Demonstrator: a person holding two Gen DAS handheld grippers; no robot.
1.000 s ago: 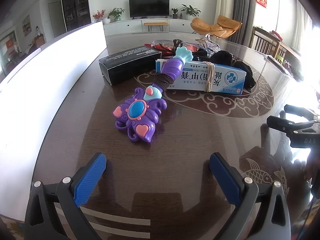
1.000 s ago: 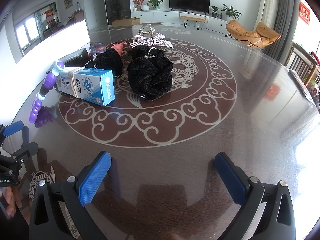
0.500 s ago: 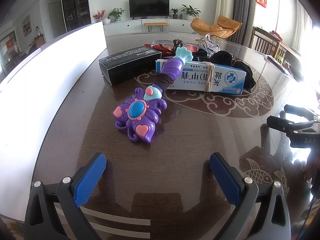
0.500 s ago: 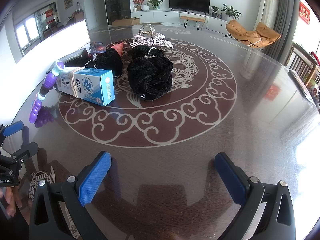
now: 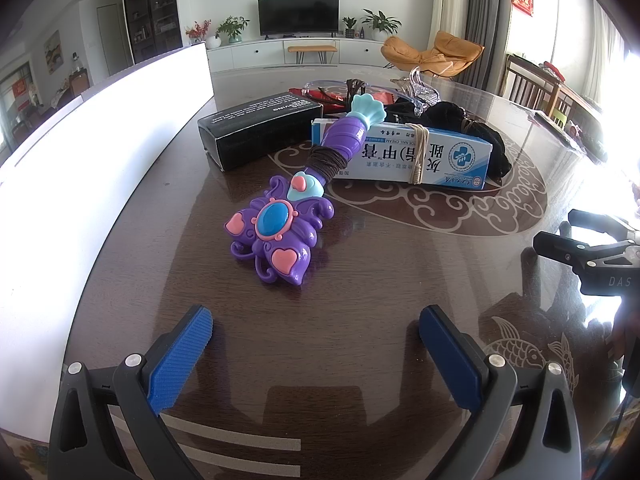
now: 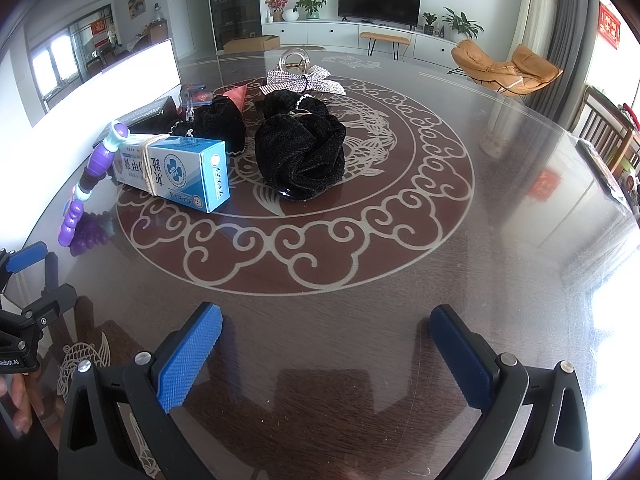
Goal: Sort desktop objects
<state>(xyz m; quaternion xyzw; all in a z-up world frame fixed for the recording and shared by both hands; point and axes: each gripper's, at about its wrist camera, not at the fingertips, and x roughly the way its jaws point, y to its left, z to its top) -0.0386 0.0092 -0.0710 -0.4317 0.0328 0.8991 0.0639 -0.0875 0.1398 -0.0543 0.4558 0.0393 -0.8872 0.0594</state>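
The purple toy wand (image 5: 280,232) lies on the table (image 5: 360,280), butterfly head toward me, long axis running away and rightward until its teal tip rests on the blue box (image 5: 404,154). It sits straight ahead of my left gripper (image 5: 316,336), spread wide and empty. My right gripper (image 6: 326,342), also spread and empty, is farther off.

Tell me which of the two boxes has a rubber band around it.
The blue-and-white cream box: a tan band wraps its middle. The black box beside it has none.
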